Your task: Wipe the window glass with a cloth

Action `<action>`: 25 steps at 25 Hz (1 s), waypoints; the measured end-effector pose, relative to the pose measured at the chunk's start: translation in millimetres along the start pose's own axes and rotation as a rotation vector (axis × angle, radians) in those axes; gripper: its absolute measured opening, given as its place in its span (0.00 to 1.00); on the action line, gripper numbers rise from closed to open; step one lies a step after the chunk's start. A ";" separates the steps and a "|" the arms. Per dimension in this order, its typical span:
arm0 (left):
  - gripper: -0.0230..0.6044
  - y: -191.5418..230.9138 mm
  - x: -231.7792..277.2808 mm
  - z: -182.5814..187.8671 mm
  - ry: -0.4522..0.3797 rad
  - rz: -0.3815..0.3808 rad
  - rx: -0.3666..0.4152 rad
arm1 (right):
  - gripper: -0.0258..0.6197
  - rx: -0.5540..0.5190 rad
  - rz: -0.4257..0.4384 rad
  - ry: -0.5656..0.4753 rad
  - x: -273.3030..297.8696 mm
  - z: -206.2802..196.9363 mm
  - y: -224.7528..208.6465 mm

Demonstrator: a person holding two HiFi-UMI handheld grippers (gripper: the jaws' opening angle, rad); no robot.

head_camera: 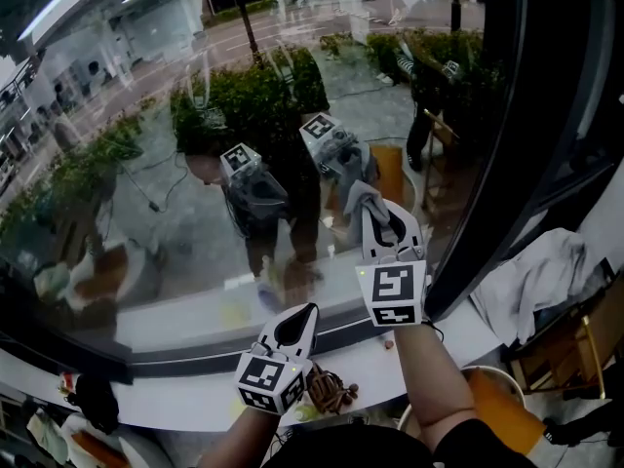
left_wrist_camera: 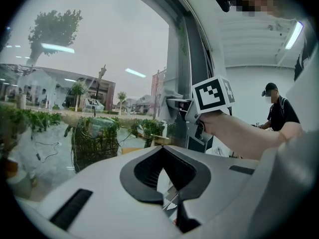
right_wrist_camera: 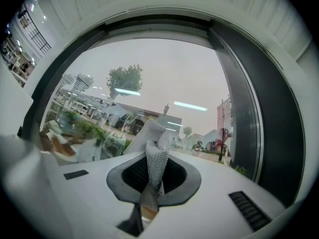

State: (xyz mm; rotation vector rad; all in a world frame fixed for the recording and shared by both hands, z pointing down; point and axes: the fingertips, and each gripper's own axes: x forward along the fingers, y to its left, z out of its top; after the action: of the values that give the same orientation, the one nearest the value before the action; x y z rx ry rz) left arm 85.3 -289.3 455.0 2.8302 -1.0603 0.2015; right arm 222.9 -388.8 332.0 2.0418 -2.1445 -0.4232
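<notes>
Looking down in the head view, we see the right gripper (head_camera: 378, 217) held up at the window glass (head_camera: 146, 193). Its jaws pinch a grey cloth (head_camera: 363, 199) whose free end lies at the pane, though we cannot confirm contact. Gripping the cloth by one end leaves a wad of fabric ahead of the jaws, so we judge that fabric rather than plastic would meet the glass. The left gripper (head_camera: 310, 310) sits lower, above the white sill (head_camera: 185, 398) and well apart from the cloth, presumably clear of the wiping path.

In the left gripper view, its jaws are pressed together on nothing. The right gripper shows beyond, beside the dark window frame (left_wrist_camera: 192, 59).

In the right gripper view, the jaws clamp the cloth's lower end. The mesh fabric stands upright toward the pane, placed for a stroke across the glass.
</notes>
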 end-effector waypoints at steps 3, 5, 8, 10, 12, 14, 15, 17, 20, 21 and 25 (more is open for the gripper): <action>0.05 -4.3 3.7 2.6 -0.015 -0.007 0.016 | 0.10 -0.005 0.007 0.002 -4.5 -2.0 1.4; 0.05 -8.8 6.0 4.2 -0.021 -0.016 0.020 | 0.10 -0.008 0.009 0.000 -8.7 -2.7 1.4; 0.05 -16.5 9.1 7.0 -0.021 -0.032 0.016 | 0.10 -0.009 0.002 -0.002 -15.4 -2.4 -2.8; 0.05 -21.3 11.6 9.5 -0.030 -0.043 0.028 | 0.10 -0.005 -0.008 -0.005 -20.1 -0.2 -8.9; 0.05 -27.7 14.5 13.7 -0.034 -0.056 0.028 | 0.10 0.001 -0.022 -0.011 -24.9 3.4 -17.3; 0.05 -34.7 18.4 19.9 -0.037 -0.069 0.020 | 0.10 0.009 -0.037 -0.017 -29.3 7.4 -27.9; 0.05 -38.0 20.5 23.4 -0.042 -0.075 0.020 | 0.10 0.013 -0.045 -0.020 -31.2 9.7 -33.1; 0.05 -42.6 23.7 31.1 -0.063 -0.087 0.024 | 0.10 0.017 -0.057 -0.027 -34.3 16.2 -41.4; 0.05 -45.7 23.6 44.5 -0.087 -0.106 0.030 | 0.10 0.018 -0.072 -0.043 -36.7 32.1 -48.7; 0.05 -45.9 22.7 49.0 -0.093 -0.113 0.030 | 0.10 0.023 -0.075 -0.049 -36.6 37.8 -50.5; 0.05 -45.9 21.7 59.5 -0.117 -0.125 0.021 | 0.10 0.034 -0.080 -0.062 -32.2 49.4 -57.8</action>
State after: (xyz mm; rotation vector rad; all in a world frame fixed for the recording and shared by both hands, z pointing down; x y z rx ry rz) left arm 136.8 -277.9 397.2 2.9466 -0.9018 0.0367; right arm 265.2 -353.8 270.2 2.1664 -2.1243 -0.4699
